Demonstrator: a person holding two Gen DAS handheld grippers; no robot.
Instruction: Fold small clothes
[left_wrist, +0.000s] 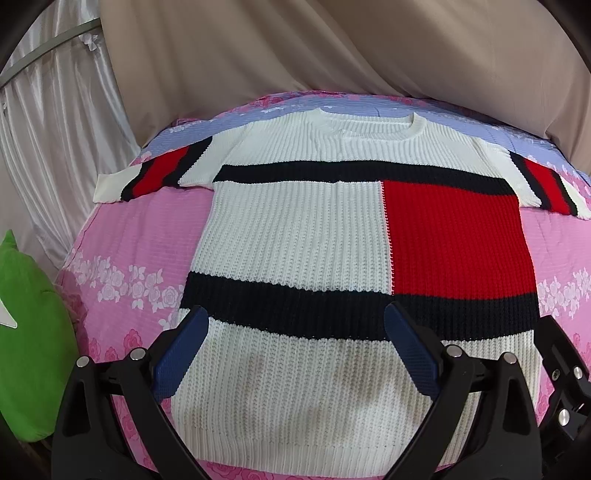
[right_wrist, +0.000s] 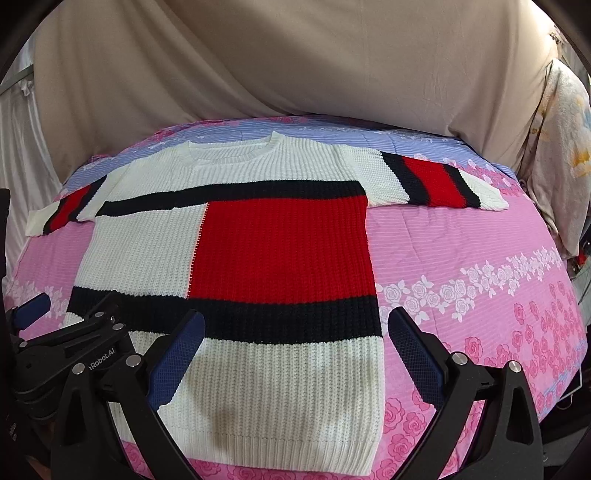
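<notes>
Both pairs of jaws stand wide apart above the sweater's hem, holding nothing.

The pink floral bedspread (right_wrist: 480, 258) carries the knit sweater (left_wrist: 295, 229) flat, front up, sleeves spread, collar at the far edge. The left gripper (left_wrist: 295, 332) hangs over the white lower band; the right gripper (right_wrist: 295, 332) straddles the hem's right corner. Likely risks: pinching bedspread along with the hem, or the loose knit stretching and folding crooked.

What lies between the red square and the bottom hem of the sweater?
In both views, a black band and then a white ribbed section lie between the red square and the hem.
</notes>
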